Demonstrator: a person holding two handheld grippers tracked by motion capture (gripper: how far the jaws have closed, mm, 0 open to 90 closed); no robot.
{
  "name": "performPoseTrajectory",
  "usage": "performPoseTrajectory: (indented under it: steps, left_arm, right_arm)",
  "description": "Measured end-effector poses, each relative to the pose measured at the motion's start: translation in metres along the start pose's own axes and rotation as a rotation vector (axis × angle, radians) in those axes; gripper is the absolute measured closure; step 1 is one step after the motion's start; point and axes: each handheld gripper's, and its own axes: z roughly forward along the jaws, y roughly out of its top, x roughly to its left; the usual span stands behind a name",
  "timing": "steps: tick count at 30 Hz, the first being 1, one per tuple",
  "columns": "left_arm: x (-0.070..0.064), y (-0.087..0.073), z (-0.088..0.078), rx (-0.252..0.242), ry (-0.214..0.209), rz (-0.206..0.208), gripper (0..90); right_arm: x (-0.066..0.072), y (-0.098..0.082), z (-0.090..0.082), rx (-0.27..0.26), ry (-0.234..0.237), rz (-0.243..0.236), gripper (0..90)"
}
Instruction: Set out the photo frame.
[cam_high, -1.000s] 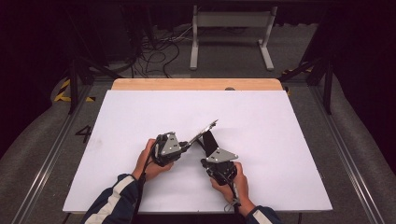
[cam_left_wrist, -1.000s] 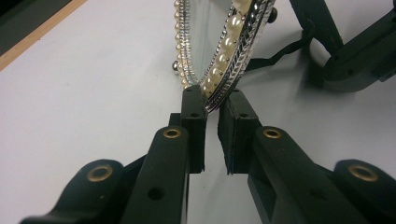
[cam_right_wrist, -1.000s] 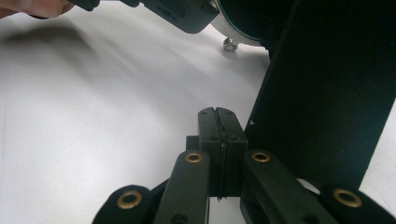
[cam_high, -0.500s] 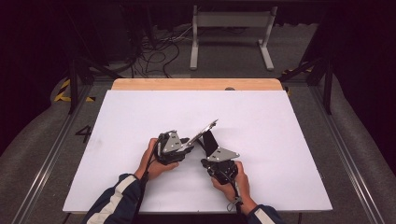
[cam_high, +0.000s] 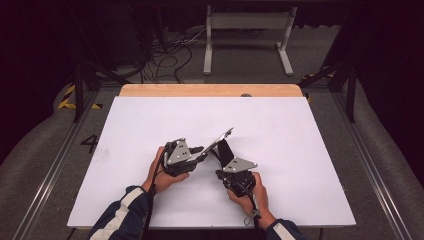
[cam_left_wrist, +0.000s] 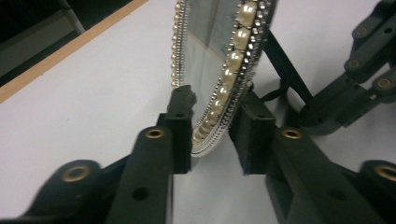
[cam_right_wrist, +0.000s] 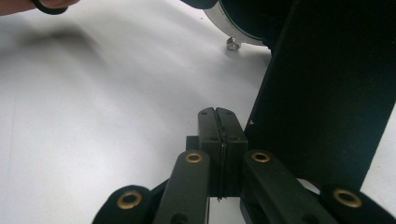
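The top of the pearl-edged mirror is getting cut off. The left gripper has just been closing around its rim, one pad touching. The right gripper is staying squeezed shut on a thin black strap.

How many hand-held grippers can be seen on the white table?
2. The left gripper sits left of centre at the pearl-rimmed oval mirror; the right gripper sits beside it, behind the mirror's black stand.

A pearl-rimmed mirror — oval, it seems — stands tilted on edge above the white table, its black back stand folded out.
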Motion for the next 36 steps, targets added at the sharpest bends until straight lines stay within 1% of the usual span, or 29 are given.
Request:
performPoseTrajectory:
  steps: [3, 6, 8, 10, 11, 14, 19, 21, 24, 26, 28, 32, 34, 36]
  left_arm:
    - [-0.002, 0.002, 0.000, 0.007, 0.013, 0.021, 76.8]
    - [-0.004, 0.002, 0.000, 0.014, 0.017, 0.029, 77.4]
    - [-0.005, 0.003, 0.000, 0.021, 0.021, 0.037, 77.6]
    - [-0.006, 0.004, 0.000, 0.023, 0.023, 0.039, 77.7]
    - [-0.007, 0.005, 0.000, 0.030, 0.030, 0.049, 78.0]
    - [-0.009, 0.006, 0.000, 0.038, 0.036, 0.058, 78.1]
    - [-0.014, 0.009, -0.001, 0.050, 0.040, 0.075, 78.3]
    - [-0.015, 0.009, -0.001, 0.053, 0.039, 0.077, 78.1]
    - [-0.015, 0.010, -0.003, 0.055, 0.041, 0.078, 78.3]
    - [-0.016, 0.010, -0.003, 0.060, 0.045, 0.079, 78.3]
    - [-0.017, 0.011, -0.003, 0.063, 0.046, 0.079, 78.1]
    - [-0.018, 0.011, -0.003, 0.068, 0.044, 0.072, 77.3]
    - [-0.018, 0.011, -0.003, 0.064, 0.039, 0.060, 77.0]
    - [-0.017, 0.010, -0.003, 0.057, 0.036, 0.057, 76.6]
  right_arm:
    - [-0.002, 0.000, 0.000, 0.001, -0.004, 0.006, 90.0]
    - [-0.004, 0.000, -0.001, 0.002, -0.010, 0.011, 90.0]
    - [-0.007, -0.001, -0.001, 0.000, -0.010, 0.024, 90.0]
    - [-0.009, -0.001, -0.002, -0.001, -0.005, 0.031, 90.0]
    - [-0.011, -0.002, -0.002, -0.003, -0.001, 0.038, 90.0]
    - [-0.014, -0.002, -0.003, -0.007, 0.010, 0.053, 90.0]
    - [-0.017, -0.002, -0.004, -0.005, 0.006, 0.053, 90.0]
    - [-0.018, -0.003, -0.005, -0.004, 0.008, 0.053, 90.0]
    - [-0.020, -0.002, -0.006, -0.007, 0.016, 0.038, 90.0]
    - [-0.021, -0.002, -0.007, -0.007, 0.010, 0.035, 90.0]
    - [-0.023, -0.002, -0.009, -0.005, 0.014, 0.034, 90.0]
    - [-0.025, -0.003, -0.010, -0.001, 0.015, 0.031, 90.0]
    - [-0.024, -0.003, -0.010, 0.004, 0.009, 0.027, 90.0]
    - [-0.024, -0.003, -0.009, 0.002, 0.010, 0.032, 90.0]
